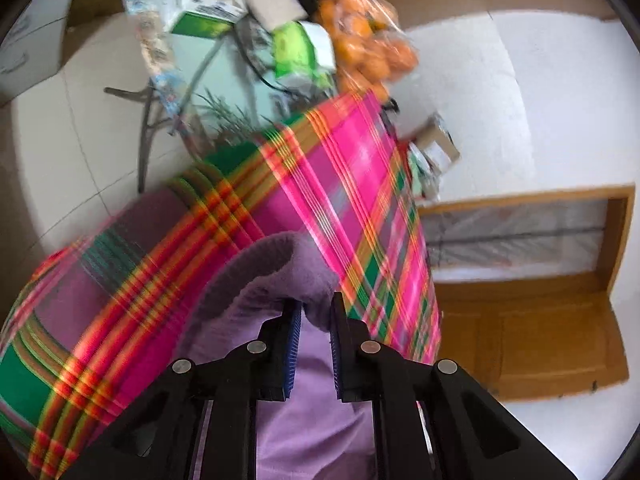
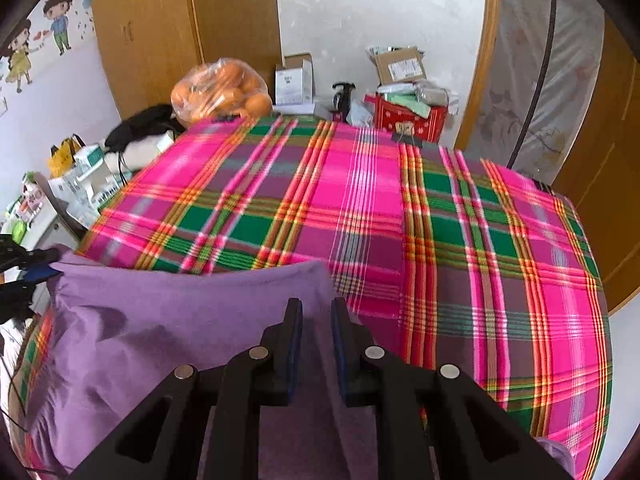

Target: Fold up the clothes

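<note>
Left gripper (image 1: pixel 316 314): jaws clamped on a rolled edge of purple garment (image 2: pixel 168 320). Right gripper (image 2: pixel 316 316): jaws pinching its far right corner. Garment: soft, matte, raised at near left of plaid-covered bench (image 2: pixel 460 240). Fold apparently mid-way; laying flat and smoothing remain.

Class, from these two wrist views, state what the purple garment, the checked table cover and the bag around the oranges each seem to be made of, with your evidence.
Purple garment: soft matte knit, perhaps fleece; its fuzzy edge curls limply between the right gripper fingers.
Checked table cover: woven cloth, probably cotton or synthetic; the stripes look woven in and faintly shiny.
Bag of oranges: thin clear plastic film, glossy and crinkled.
</note>
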Motion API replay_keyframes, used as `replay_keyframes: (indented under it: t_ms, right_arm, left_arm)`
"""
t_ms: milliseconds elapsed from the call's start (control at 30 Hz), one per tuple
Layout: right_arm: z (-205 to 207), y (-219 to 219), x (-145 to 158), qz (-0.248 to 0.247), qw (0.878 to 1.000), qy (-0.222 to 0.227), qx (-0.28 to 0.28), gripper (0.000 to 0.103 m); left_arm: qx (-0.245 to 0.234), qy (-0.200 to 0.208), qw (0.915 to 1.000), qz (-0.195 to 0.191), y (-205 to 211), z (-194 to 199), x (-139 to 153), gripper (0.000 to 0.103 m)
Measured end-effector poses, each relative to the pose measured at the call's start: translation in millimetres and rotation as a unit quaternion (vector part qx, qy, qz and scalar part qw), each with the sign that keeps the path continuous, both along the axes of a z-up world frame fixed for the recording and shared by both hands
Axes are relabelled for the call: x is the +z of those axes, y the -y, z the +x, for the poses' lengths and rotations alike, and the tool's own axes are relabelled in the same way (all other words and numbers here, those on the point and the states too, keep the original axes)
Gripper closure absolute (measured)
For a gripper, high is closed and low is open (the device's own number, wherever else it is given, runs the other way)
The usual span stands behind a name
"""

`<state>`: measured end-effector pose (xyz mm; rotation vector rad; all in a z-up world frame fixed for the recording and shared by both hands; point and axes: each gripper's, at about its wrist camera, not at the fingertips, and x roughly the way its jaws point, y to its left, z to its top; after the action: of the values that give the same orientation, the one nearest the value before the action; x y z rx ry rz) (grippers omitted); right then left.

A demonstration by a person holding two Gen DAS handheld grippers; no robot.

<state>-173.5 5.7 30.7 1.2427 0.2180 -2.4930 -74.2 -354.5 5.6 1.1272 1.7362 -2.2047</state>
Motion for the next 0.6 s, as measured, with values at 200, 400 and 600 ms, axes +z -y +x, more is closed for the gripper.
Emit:
replay_keyframes:
  t_ms: [200,400,600]
  right_arm:
    - [20,-20,24,-0.018,1.0,-0.021,-0.009,0.086]
    - [48,-69,43,-0.051,0.997,-0.035,-0.043,0.084]
    - [92,-143,44,-0.081,0.99,-0.045,-0.11,0.079]
  left_arm:
    - [-0.009,0.005,0.9999,0.008,3,2,-1,0.084]
    - [-0.008,0.002,1.0,-0.004,0,22,11,0.08]
    - [-0.033,-0.009,0.9992,-0.022,-17,39,27,0.08]
